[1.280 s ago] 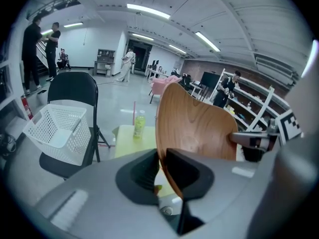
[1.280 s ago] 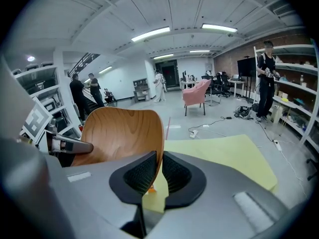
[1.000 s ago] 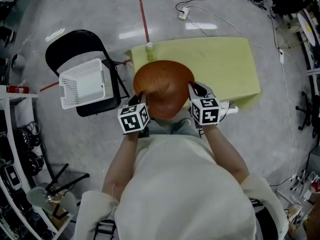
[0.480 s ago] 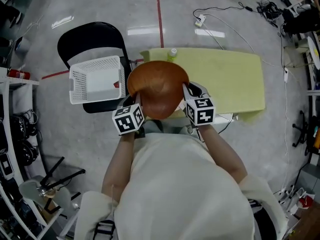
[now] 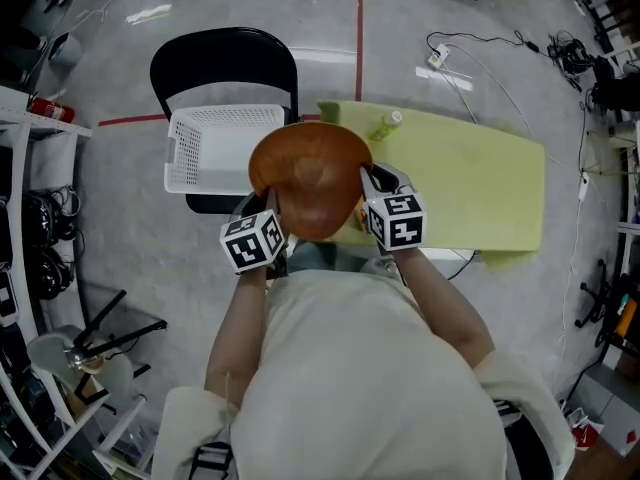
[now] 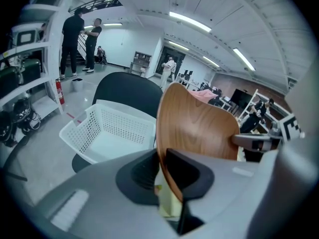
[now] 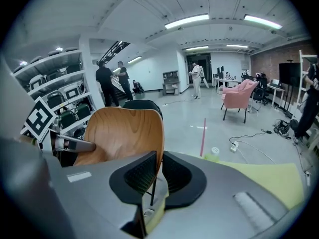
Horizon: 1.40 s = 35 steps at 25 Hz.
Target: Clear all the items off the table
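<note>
A round brown wooden bowl (image 5: 310,180) hangs tilted in the air between both grippers. My left gripper (image 5: 270,204) is shut on its left rim and my right gripper (image 5: 367,182) is shut on its right rim. In the left gripper view the bowl (image 6: 199,128) stands on edge with the rim pinched between the pads of that gripper (image 6: 167,176). The right gripper view shows the bowl (image 7: 124,133) with its rim clamped in the right gripper (image 7: 155,171). The bowl overlaps the right edge of a white perforated basket (image 5: 215,148).
The basket (image 6: 109,133) sits on a black folding chair (image 5: 222,63) left of a yellow-green table (image 5: 470,178). A small bottle (image 5: 385,123) stands near the table's far left corner. Shelving (image 5: 25,248) lines the left; cables (image 5: 480,53) lie on the floor.
Both grippers have carried the bowl leftward off the table, so it now overlaps the basket's right edge. Both grips are unchanged.
</note>
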{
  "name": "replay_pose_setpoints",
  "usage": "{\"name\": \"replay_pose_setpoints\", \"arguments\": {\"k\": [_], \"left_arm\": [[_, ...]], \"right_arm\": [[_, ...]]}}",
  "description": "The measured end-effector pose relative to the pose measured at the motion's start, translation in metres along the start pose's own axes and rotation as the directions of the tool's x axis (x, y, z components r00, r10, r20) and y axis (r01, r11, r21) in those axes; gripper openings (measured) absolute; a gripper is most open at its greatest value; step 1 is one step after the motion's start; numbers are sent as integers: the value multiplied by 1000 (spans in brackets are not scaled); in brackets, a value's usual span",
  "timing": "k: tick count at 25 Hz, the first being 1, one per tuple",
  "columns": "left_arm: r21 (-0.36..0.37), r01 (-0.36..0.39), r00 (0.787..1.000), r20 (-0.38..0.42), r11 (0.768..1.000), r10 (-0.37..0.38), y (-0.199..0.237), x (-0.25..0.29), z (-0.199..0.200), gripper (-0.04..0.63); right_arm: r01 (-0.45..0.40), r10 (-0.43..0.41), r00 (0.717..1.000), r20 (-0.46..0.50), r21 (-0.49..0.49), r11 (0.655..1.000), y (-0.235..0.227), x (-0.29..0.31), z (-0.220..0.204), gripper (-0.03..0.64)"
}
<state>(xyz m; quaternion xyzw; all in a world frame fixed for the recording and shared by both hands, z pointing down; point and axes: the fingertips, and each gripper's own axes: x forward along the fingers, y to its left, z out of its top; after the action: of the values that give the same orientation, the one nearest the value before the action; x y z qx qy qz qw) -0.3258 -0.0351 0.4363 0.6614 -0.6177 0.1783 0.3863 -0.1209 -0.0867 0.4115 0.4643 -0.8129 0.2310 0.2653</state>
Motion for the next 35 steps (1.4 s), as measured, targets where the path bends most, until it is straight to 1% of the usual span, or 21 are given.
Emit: {"name": "replay_pose_setpoints", "arguments": {"k": [8, 17, 27, 35], "left_arm": [[-79, -57, 998, -3, 995, 57, 69, -1, 9, 52], [-132, -91, 996, -20, 987, 90, 132, 16, 18, 52], [-151, -120, 992, -53, 981, 113, 181, 50, 22, 52], [-137, -136, 988, -97, 981, 123, 206, 84, 15, 57]], "right_arm": [[-71, 69, 997, -45, -53, 996, 53, 53, 18, 35], [-109, 102, 990, -95, -76, 991, 94, 113, 29, 35], [-127, 114, 983, -146, -80, 989, 115, 174, 29, 35], [-132, 113, 974, -197, -84, 988, 117, 218, 17, 35]]}}
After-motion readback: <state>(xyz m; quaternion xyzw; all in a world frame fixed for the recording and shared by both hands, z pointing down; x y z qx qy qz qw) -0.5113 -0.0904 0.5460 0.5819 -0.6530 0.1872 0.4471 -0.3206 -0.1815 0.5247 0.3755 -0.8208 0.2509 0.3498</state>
